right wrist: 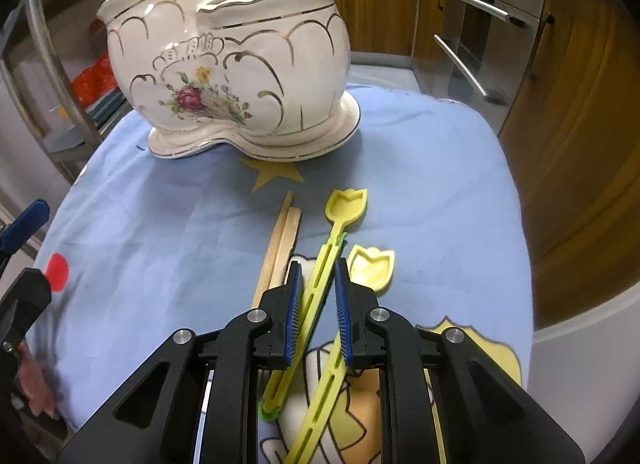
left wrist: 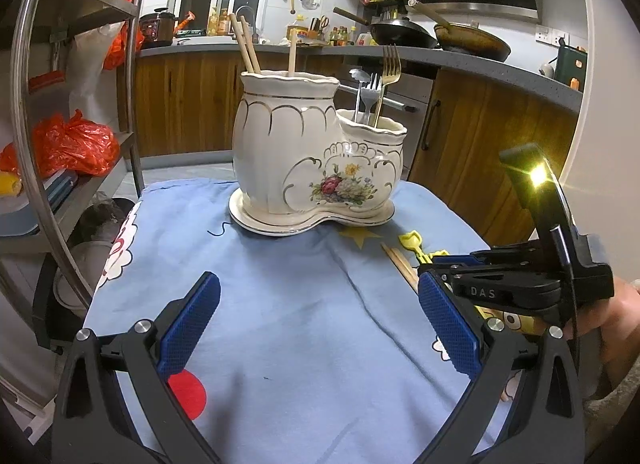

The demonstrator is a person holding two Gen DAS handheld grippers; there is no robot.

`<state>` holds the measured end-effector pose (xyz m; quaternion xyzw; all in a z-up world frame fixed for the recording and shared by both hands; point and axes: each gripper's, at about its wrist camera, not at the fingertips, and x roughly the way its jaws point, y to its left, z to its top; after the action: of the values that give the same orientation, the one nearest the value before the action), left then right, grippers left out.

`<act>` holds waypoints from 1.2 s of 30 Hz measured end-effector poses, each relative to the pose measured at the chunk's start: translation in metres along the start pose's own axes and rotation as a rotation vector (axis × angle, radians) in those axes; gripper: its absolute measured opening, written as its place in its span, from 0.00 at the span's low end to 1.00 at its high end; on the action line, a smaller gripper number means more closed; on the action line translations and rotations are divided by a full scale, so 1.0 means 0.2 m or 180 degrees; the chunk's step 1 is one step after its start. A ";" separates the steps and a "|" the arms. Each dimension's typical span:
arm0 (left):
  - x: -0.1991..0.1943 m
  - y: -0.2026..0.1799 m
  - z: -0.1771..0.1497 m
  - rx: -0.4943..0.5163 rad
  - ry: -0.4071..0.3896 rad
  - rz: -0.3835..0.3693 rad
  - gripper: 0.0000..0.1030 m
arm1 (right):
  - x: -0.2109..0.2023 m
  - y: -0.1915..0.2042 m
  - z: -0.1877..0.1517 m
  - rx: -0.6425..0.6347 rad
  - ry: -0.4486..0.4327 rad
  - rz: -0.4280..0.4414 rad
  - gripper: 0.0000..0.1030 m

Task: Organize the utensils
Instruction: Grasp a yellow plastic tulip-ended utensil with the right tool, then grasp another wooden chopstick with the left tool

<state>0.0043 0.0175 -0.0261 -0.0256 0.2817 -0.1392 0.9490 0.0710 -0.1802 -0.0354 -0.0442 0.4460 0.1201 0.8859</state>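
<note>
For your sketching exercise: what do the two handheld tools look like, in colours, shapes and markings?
Both are black plastic with silver round bolts. The left tool has two blue, finely textured pads. The right tool has blue ribbed pads, white letters "DAS" on its side and a small bright yellow light on top.

chopsticks [right wrist: 276, 248] part hidden behind fingers [right wrist: 294, 304]

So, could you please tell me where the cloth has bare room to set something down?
Bare cloth lies before the ceramic holder, between the left gripper fingers. Crowded on the right: chopsticks, yellow spoons, right gripper.
</note>
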 end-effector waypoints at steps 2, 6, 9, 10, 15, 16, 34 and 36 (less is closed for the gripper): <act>0.01 0.00 0.00 0.0018 0.0022 0.0014 0.95 | 0.00 0.00 0.00 -0.0008 -0.0027 0.0014 0.13; 0.01 -0.03 0.01 0.0037 0.0098 0.0055 0.95 | -0.07 -0.03 -0.03 0.0079 -0.0180 0.0164 0.11; 0.03 -0.07 0.02 0.0055 0.0177 0.0084 0.95 | -0.16 -0.07 -0.04 0.0140 -0.0364 0.0293 0.11; 0.05 -0.08 0.02 0.0056 0.0221 0.0096 0.95 | -0.18 -0.09 -0.05 0.0163 -0.0406 0.0334 0.11; 0.15 -0.20 0.01 0.0070 0.0542 0.0105 0.94 | -0.30 -0.17 -0.09 0.0221 -0.0610 0.0475 0.11; 0.17 -0.22 0.01 0.0072 0.0602 0.0108 0.91 | -0.31 -0.18 -0.09 0.0214 -0.0641 0.0465 0.11; 0.39 -0.45 -0.05 0.0278 0.1173 0.0476 0.63 | -0.42 -0.33 -0.21 0.0180 -0.0944 0.0567 0.11; 0.42 -0.47 -0.03 0.0363 0.1155 0.0519 0.57 | -0.41 -0.34 -0.21 0.0186 -0.0940 0.0580 0.10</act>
<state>0.0444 -0.0960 -0.0631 0.0766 0.4408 -0.0798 0.8908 0.0077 -0.2688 0.0038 0.0403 0.3165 0.1920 0.9281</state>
